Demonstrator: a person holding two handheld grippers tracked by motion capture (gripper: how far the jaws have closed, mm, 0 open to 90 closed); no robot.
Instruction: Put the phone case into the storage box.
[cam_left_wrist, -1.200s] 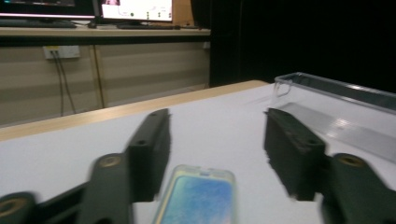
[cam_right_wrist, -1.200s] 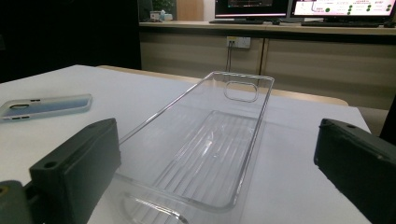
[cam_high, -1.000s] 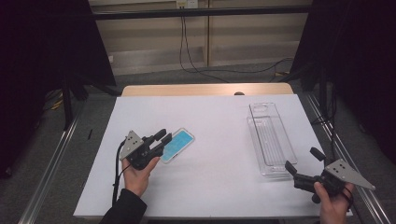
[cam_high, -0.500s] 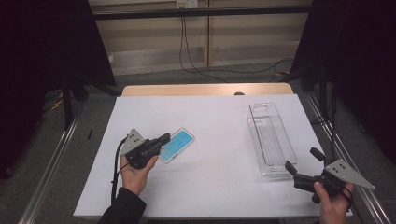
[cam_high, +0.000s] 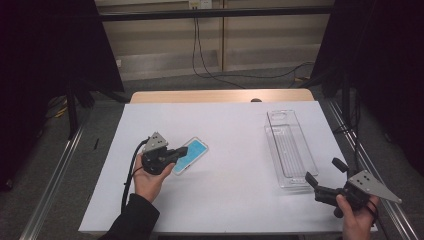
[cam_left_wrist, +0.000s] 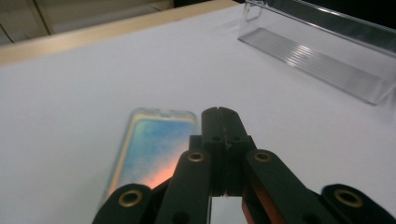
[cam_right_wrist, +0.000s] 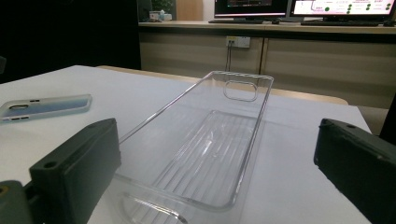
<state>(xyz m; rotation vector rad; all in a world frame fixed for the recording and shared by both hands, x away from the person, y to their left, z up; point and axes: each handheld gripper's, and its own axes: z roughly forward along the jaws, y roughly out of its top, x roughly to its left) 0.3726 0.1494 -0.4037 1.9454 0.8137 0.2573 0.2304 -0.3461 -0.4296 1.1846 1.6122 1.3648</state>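
The phone case (cam_high: 190, 154) lies flat left of centre in the high view, blue face up, and looks thin, light, slightly flexible and slick. The left gripper (cam_high: 180, 151) sits at its near end with jaws pressed together; whether they pinch its edge I can't quite tell. A grip across a long edge seems safest. At lower right, the right gripper (cam_high: 325, 175) waits wide open before the clear tray (cam_high: 291, 148).

The left gripper (cam_high: 181, 151), held in the left hand (cam_high: 146, 176) near the table's left edge, had just closed, its jaws pressed together. The right gripper (cam_high: 325, 175) rested at the front right corner, jaws spread wide.
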